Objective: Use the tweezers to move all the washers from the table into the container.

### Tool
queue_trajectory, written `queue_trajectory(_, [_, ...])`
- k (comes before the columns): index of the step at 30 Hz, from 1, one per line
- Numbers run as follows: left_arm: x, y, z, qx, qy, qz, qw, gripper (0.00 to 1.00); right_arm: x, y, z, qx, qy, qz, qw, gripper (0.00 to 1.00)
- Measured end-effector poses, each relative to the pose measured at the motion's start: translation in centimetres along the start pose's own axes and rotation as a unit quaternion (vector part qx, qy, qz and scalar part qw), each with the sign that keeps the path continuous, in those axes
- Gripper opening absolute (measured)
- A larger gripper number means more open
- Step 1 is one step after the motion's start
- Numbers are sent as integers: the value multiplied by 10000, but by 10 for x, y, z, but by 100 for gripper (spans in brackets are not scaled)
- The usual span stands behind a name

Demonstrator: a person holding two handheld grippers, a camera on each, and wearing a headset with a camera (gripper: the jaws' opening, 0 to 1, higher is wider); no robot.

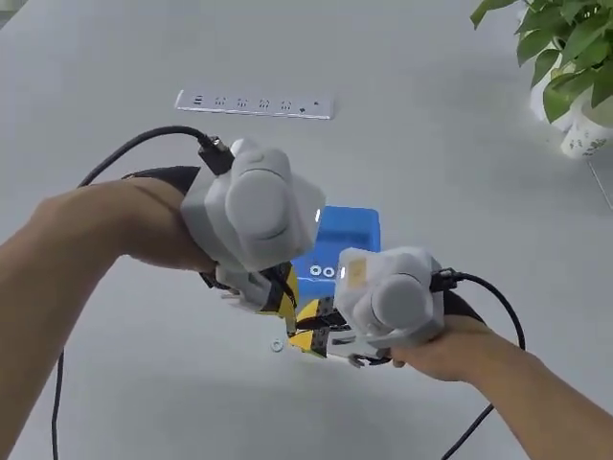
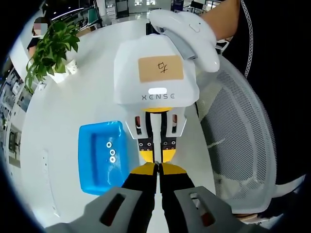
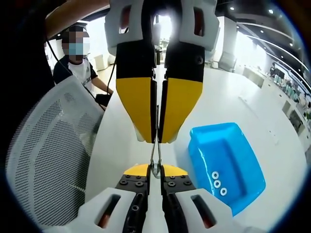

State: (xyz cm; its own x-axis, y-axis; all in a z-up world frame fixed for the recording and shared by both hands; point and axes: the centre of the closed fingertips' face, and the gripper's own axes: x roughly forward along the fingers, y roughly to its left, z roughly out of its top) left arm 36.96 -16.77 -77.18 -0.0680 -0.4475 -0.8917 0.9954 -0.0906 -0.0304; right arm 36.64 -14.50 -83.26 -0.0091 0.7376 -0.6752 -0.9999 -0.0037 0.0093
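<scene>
Head view, white table (image 1: pixel 431 144), power strip (image 1: pixel 255 103)

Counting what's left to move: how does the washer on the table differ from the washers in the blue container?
The loose washer lies alone on the white table; the container washers sit inside the blue container. The loose washer is single; the container washers are three, lined up in a close row. Both are small silvery rings lying flat.
</scene>
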Motion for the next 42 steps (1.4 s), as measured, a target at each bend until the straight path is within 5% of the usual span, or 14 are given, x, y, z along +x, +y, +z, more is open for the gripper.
queue_trajectory(25, [-30, 16, 13, 109, 38, 142, 9998, 5, -20, -21, 24, -156, -113, -158, 9997, 9])
queue_trajectory(42, [-44, 45, 14, 170, 36, 277, 9995, 5, -26, -53, 36, -282, -118, -304, 9991, 9])
